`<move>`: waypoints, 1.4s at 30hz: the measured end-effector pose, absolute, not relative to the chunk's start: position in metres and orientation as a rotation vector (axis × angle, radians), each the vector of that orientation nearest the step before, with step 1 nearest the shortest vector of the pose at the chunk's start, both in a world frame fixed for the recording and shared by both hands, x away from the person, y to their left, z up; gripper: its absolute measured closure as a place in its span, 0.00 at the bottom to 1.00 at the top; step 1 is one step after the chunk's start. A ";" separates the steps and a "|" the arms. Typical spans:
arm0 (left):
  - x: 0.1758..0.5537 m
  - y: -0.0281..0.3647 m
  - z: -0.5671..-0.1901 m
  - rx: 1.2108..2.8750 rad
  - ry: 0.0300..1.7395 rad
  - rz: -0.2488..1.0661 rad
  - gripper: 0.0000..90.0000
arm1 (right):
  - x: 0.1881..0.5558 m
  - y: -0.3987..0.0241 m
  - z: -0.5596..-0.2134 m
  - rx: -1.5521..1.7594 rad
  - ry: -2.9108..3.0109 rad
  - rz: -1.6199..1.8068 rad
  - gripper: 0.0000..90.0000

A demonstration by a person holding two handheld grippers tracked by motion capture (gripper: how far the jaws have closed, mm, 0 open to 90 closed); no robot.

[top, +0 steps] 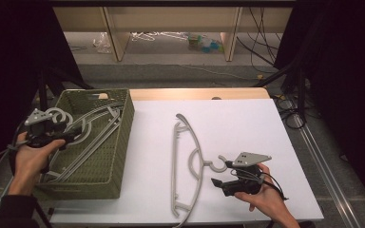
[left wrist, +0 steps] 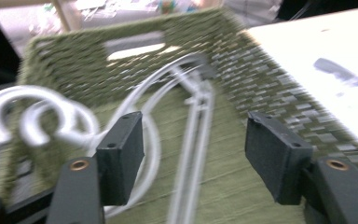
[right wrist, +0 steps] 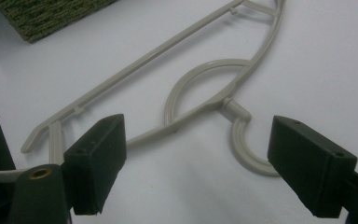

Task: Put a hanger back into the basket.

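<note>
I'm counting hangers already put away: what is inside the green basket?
Inside the green basket lie grey hangers, at least two, overlapping, hooks toward its left side. The near wall hides their lower ends.

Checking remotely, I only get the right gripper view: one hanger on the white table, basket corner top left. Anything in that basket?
Observer: Yes, grey hangers lie in the green basket, hooks toward its left side.
Operator: Where's the left gripper?
Observer: Over the basket's left edge; the left gripper looks along the hangers inside.
Operator: Holding one?
Observer: No. Its jaws stand apart with nothing pressed between the pads.
Operator: And where does my right gripper sit on the table?
Observer: The right gripper is near the front edge, just right of the table hanger's hook, jaws open.
</note>
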State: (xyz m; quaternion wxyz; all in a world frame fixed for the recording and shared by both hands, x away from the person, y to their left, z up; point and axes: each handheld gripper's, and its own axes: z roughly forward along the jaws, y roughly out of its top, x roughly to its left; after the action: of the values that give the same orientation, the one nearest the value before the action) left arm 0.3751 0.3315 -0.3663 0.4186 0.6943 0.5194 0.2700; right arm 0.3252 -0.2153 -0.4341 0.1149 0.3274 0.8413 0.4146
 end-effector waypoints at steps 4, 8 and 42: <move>0.358 0.305 -0.366 1.710 1.216 0.629 0.36 | 0.325 -0.215 -0.435 0.971 2.452 1.224 0.21; 0.343 0.279 -0.366 1.685 1.136 0.587 0.32 | 0.325 -0.214 -0.436 0.971 2.451 1.237 0.21; 0.277 0.181 -0.421 1.753 0.852 0.456 0.24 | 0.323 -0.207 -0.445 0.964 2.474 1.220 0.19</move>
State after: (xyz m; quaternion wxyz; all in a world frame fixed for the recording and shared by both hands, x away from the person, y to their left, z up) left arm 0.2771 0.1813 -0.4212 0.5396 0.7373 0.3582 0.1919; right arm 0.3231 -0.2070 -0.4446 0.1095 0.3279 0.8415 0.4150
